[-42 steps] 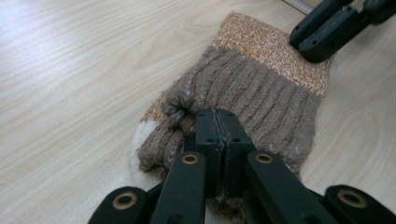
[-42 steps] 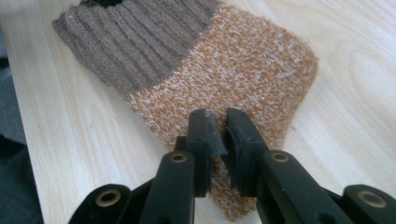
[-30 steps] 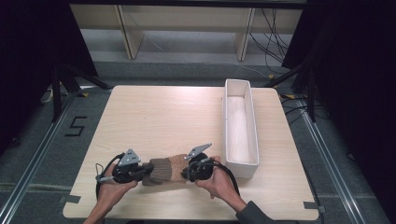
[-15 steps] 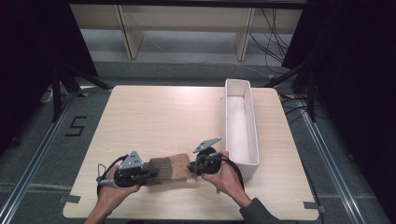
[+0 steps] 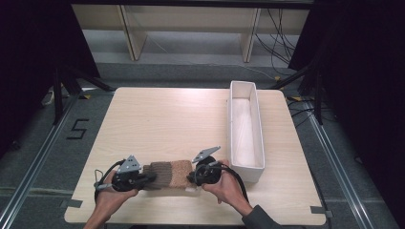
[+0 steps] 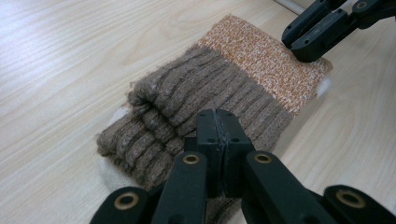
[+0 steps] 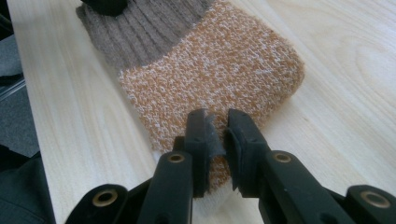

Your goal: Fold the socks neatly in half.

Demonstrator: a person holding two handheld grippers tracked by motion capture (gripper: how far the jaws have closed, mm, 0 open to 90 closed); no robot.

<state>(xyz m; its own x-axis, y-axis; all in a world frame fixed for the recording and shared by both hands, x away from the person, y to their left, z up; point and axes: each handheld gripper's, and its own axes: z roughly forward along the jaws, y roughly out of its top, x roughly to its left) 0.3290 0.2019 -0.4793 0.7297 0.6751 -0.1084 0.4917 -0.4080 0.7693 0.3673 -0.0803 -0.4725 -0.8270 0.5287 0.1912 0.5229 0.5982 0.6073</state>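
Folded knitted sock [image 5: 168,173] lying flat near the lower edge of the table [image 5: 167,119], low and left of centre in the high view, dark brown ribbed part toward frame left, speckled orange part toward frame right. In the left gripper view, sock [image 6: 215,88] across the middle of the frame, ribbed brown folds bunched at centre left, orange band running to the upper right, a scrap of pale cream knit peeking out at lower left. Left gripper [image 5: 149,177] at the sock's left end in the high view, held in a hand [image 5: 109,198] at the lower left; own view showing left gripper [image 6: 218,135] with jaws pressed together, no gap, over the brown ribbing, whether any fabric pinched between them not clear. Right gripper [image 5: 192,179] at the sock's right end, hand [image 5: 228,186] behind it toward the lower right; own view showing right gripper [image 7: 216,133] with jaws slightly parted, a narrow gap between them, tips at the near edge of the orange part [image 7: 215,70], grasp on the knit not clear. White oblong tray [image 5: 246,164] standing just right of the right hand, stretching toward the upper right of the table, apart from the sock.
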